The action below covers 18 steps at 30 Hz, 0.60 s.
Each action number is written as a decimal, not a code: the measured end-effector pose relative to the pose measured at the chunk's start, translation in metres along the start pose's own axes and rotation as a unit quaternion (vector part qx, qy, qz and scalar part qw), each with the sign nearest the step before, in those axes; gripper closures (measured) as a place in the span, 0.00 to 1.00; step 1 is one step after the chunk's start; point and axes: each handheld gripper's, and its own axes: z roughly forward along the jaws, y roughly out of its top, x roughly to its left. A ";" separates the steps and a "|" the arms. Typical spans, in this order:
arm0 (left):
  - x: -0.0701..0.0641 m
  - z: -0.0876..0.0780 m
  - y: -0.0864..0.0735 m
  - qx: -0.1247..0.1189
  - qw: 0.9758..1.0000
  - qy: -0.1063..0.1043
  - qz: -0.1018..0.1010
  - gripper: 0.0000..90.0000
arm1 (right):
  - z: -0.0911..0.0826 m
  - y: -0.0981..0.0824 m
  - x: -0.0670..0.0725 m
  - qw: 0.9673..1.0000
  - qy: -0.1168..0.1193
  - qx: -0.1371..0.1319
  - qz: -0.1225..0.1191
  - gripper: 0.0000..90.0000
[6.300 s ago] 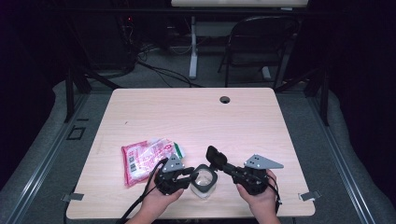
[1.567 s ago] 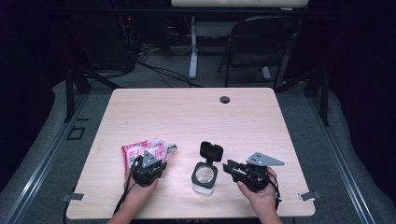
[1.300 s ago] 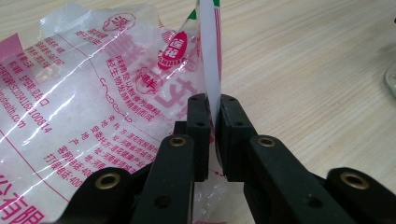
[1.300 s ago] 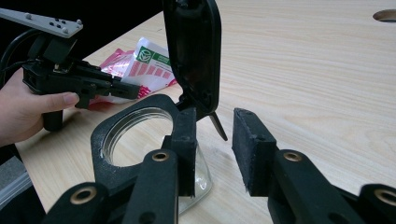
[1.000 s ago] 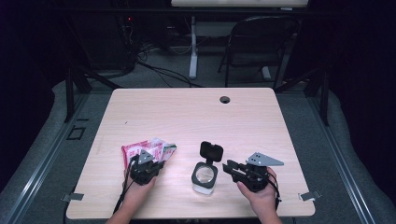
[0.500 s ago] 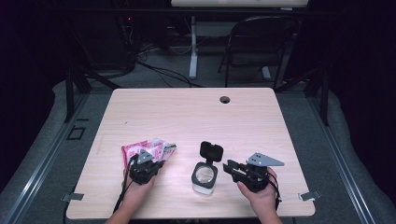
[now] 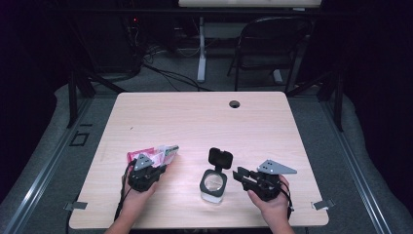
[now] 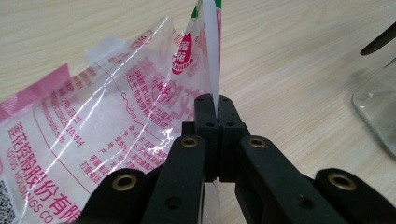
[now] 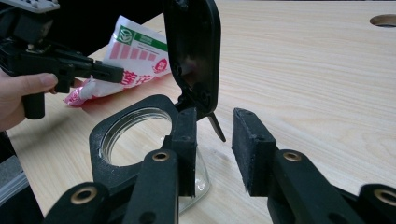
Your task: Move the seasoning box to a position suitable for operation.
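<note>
From the high view, my left tool (image 7: 157,170) is clamped on the near edge of a pink and white packet (image 7: 152,155) lying toward the left front of the table (image 7: 195,117). A glass jar (image 7: 213,185) stands at the front centre with its black hinged lid (image 7: 220,158) swung up and open. My right tool (image 7: 242,176) sits just beside the jar, on its right. Both my forearms reach in from the front edge, hands low near the tabletop.

In the left gripper view, my left tool's black pads are fully together, pinching the packet's (image 8: 116,112) thin sealed edge, which stands up on end between them.

In the right gripper view, my right tool (image 9: 215,151) is half open, gripping nothing; one pad rests near the jar's rim (image 9: 135,135), beneath the raised lid (image 9: 194,51).

I judge the jar is opened and the packet gripped; bringing it over and emptying it into the jar remains.
</note>
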 end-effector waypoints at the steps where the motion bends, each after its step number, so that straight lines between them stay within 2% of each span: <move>1: 0.001 -0.002 0.001 -0.003 1.000 -0.001 -0.004 1.00 | 0.000 0.000 0.000 1.000 0.000 0.000 0.000 0.79; 6: 0.004 -0.011 0.004 -0.009 1.000 0.004 -0.008 1.00 | 0.000 0.000 0.000 1.000 0.001 -0.001 0.000 0.79; 10: 0.006 -0.020 0.008 -0.019 1.000 0.012 -0.001 1.00 | 0.000 0.000 0.000 1.000 0.000 -0.004 0.002 0.79; 18: 0.013 -0.033 0.012 -0.029 0.999 0.023 -0.007 1.00 | 0.000 0.001 -0.002 1.000 0.002 -0.003 0.000 0.79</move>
